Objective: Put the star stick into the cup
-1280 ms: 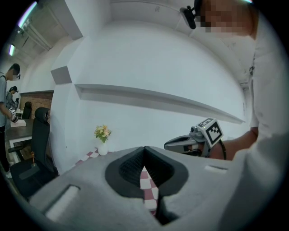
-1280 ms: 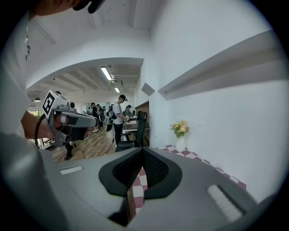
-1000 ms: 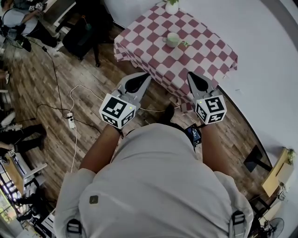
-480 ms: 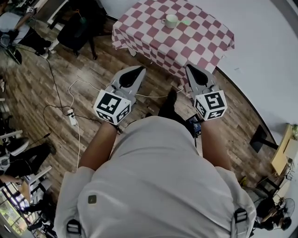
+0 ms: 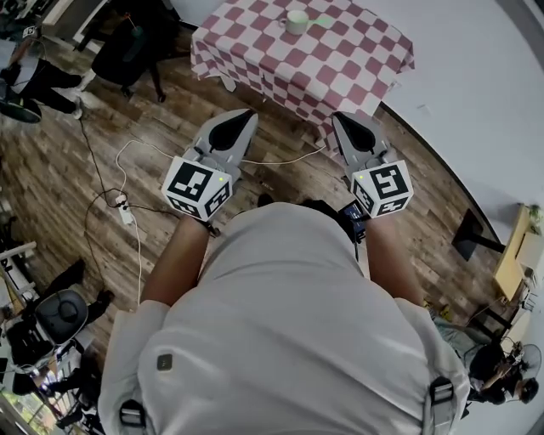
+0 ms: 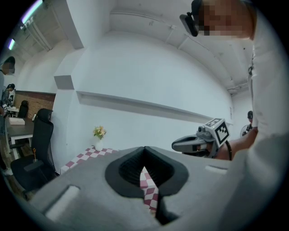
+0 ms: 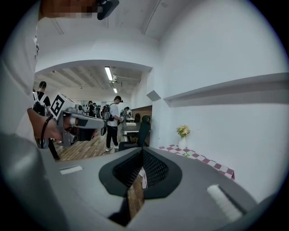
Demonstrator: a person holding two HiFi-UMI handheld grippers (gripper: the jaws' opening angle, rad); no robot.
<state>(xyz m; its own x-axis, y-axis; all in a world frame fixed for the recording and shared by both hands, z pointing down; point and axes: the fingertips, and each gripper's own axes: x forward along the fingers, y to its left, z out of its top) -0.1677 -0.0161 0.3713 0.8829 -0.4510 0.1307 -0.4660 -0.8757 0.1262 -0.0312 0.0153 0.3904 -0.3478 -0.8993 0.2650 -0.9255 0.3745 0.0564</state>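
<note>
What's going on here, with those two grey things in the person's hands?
A person holds a tool in each hand: the left tool and right tool, both shut and empty. They stand short of the checked table, where the cup and green star stick sit side by side.

Open-plan office/lab space: wood floor [image 5: 68,161], office chair [image 6: 38,146], ceiling strip lights [image 7: 108,73], ppl [image 7: 114,119] standing by desks, cables [image 5: 138,255] + power strip [image 5: 126,216], checkered-cloth table [image 5: 340,72].
</note>
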